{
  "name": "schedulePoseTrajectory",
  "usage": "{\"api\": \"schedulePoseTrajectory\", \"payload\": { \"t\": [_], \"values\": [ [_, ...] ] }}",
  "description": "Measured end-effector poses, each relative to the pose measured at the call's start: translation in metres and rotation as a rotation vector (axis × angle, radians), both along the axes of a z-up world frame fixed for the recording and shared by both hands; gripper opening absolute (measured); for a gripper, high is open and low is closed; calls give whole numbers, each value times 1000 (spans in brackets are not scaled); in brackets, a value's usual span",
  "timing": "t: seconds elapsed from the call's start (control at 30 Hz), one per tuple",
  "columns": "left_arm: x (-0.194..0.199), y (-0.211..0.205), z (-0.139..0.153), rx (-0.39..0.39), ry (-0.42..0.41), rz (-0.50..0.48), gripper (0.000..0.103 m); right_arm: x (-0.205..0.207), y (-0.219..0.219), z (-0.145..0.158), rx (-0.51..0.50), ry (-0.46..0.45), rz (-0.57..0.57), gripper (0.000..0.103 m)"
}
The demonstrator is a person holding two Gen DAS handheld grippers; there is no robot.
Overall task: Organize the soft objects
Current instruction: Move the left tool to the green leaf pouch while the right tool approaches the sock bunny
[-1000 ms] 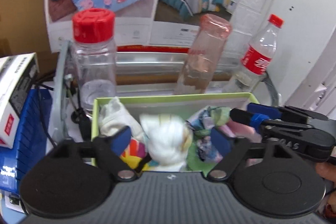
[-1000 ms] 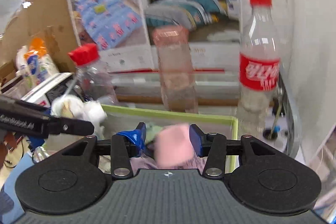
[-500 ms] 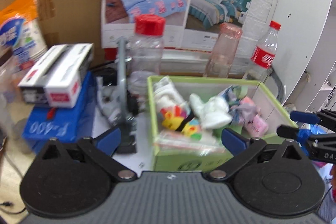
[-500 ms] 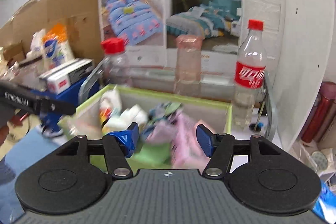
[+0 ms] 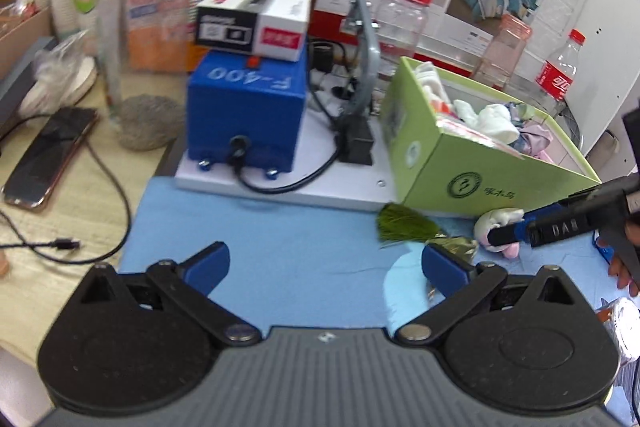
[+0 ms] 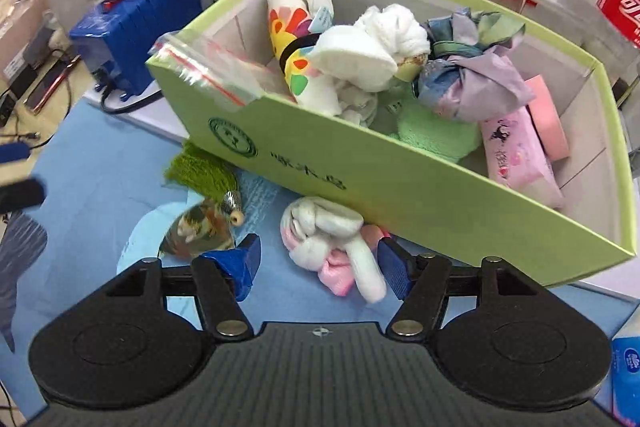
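A green cardboard box [image 6: 400,187] [image 5: 472,167] holds several soft things: white socks [image 6: 384,39], a flowered sock [image 6: 296,39], a purple cloth bundle [image 6: 476,91], a green towel [image 6: 436,135] and a pink tissue pack [image 6: 516,155]. A white and pink plush toy [image 6: 332,239] [image 5: 500,223] lies on the blue mat against the box front. My right gripper [image 6: 320,263] is open with a finger on each side of the toy. My left gripper [image 5: 324,267] is open and empty over the blue mat [image 5: 260,235].
A green tassel [image 6: 200,171] and a shiny wrapped ornament [image 6: 200,227] lie on the mat left of the toy. A blue machine [image 5: 248,95] with a boxed item on top, a clear jar [image 5: 140,39], a phone [image 5: 48,155], cables and bottles [image 5: 560,71] stand around.
Both grippers have pulled back from the box and dropped toward the mat. The white sock and pink item held a second ago now lie in the box. The right gripper now brackets the plush toy.
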State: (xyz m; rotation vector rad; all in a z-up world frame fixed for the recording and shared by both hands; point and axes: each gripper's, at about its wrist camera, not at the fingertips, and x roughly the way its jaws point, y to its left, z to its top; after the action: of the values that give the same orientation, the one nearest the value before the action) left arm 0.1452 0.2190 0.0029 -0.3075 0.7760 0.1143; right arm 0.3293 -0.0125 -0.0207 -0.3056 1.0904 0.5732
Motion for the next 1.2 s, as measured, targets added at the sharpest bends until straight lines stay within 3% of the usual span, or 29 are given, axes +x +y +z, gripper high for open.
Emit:
{"api": "schedulePoseTrajectory", "payload": {
  "t": [0.3,0.4,0.6,0.7,0.87,0.93,1.2],
  "values": [
    [-27,24,-12,-16,2,20,101,21,4,-22,-71,84,-170,55],
    [-29,26,-11,-24,-9,20,101,31,-26,-21,-99,92,-255,56],
    [-17,8,-9,-15,9,-13,101,33,-114,-28,-57,149,-408,57],
    [-1,-15,-8,-24,28,-75,101,17,-143,-20,24,90,-417,57],
    [38,-56,-15,-106,86,-146,101,-32,-193,1,283,-118,-430,57],
    [54,-72,-18,-101,105,-161,101,-44,-211,3,356,-176,-461,58],
    [102,-112,-37,-17,203,-176,101,-50,-220,-13,343,-205,-407,58]
  ]
}}
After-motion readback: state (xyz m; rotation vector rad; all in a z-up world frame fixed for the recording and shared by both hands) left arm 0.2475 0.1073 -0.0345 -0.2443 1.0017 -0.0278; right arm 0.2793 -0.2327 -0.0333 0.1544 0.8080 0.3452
